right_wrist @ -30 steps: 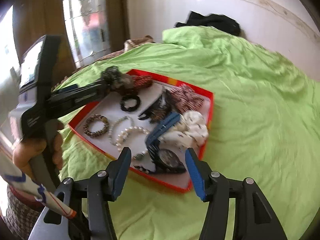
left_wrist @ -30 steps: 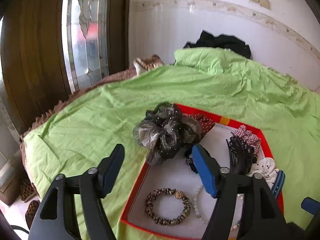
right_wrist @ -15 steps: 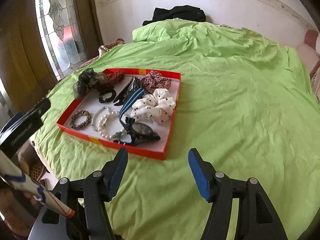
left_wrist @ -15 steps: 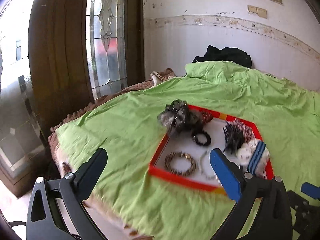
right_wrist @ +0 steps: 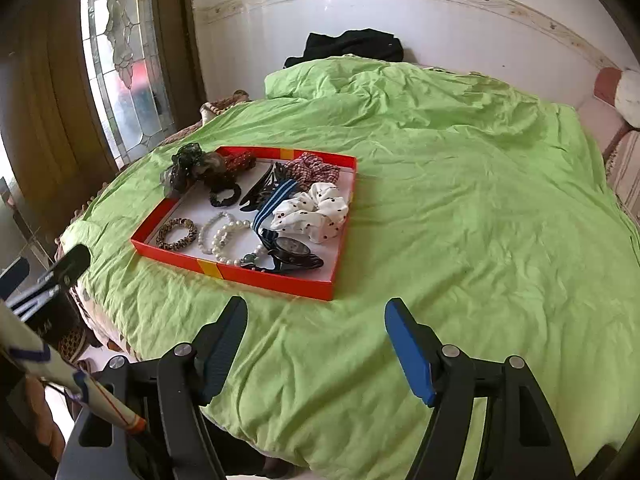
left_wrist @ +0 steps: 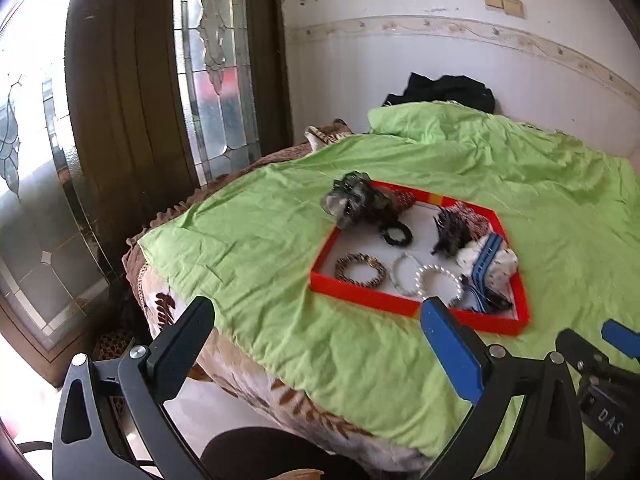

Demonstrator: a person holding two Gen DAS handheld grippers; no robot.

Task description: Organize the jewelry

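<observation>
On the soft green bedsheet, the red tray of jewelry sits ahead of your empty left gripper, jaws wide, and opening right gripper; careless reaches could tip it.

White letters "DAS" show on the right gripper body.

Bed under rumpled green sheet, red tray lying on it, black cloth at far edge
</observation>
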